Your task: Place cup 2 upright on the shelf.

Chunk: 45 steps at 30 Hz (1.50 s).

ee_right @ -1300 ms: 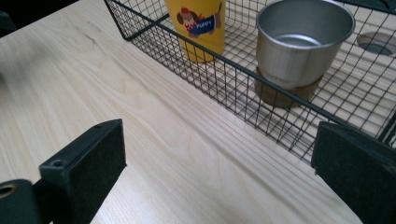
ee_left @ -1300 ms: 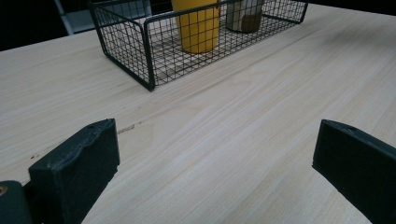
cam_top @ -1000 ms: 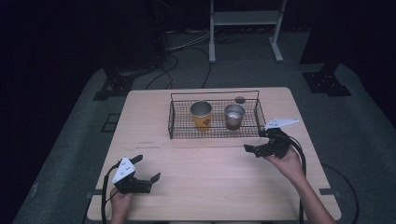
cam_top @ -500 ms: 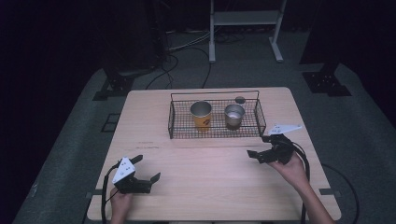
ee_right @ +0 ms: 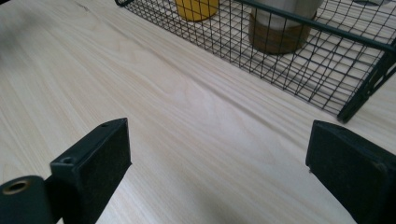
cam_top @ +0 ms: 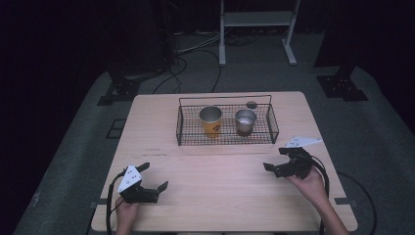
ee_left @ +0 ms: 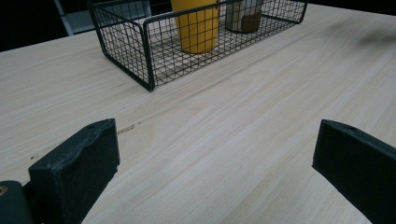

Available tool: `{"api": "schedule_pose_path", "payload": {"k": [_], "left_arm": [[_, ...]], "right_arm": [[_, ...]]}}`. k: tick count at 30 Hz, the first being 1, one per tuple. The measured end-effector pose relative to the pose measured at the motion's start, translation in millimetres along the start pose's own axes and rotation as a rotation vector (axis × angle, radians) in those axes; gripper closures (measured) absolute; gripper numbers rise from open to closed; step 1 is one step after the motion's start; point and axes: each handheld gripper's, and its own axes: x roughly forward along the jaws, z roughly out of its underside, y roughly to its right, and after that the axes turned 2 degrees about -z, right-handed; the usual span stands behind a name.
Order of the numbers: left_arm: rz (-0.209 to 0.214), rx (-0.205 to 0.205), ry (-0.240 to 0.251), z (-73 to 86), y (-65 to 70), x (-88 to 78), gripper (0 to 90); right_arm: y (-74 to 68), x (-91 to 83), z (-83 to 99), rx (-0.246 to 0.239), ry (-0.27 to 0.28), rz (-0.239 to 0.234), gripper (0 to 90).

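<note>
A black wire basket (cam_top: 179, 131) stands at the middle back of the wooden table (cam_top: 220, 196). Inside it are a yellow cup (cam_top: 211, 121) on the left and a steel cup (cam_top: 245, 121) on the right, both upright. My left gripper (cam_top: 155, 176) rests near the front left edge, open, with bare wood between its jaws (ee_left: 210, 158). My right gripper (cam_top: 275, 159) hovers low at the right, just in front of the basket's right corner (ee_right: 359, 100), open and holding nothing (ee_right: 219, 163). The yellow cup (ee_left: 196, 23) and the steel cup (ee_right: 280, 28) appear far ahead through the mesh.
A small dark round thing (cam_top: 251, 104) lies on the table just behind the basket. A white metal stand (cam_top: 254, 19) and cables (cam_top: 186, 54) are on the floor beyond the table. Bare wood stretches between the two grippers.
My right gripper has drifted right and toward the table's near edge, sinking slightly, away from the basket. The left gripper and both cups have stayed put.
</note>
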Motion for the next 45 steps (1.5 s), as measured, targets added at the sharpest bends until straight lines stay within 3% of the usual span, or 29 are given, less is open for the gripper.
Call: {"api": "schedule_pose_path", "payload": {"k": [45], "left_arm": [[-0.002,0.002,-0.005,0.0,0.6,0.3,0.0]], "right_arm": [[7.2,-23.3,60.5,0.079,0.048,0.03,5.8]]}}
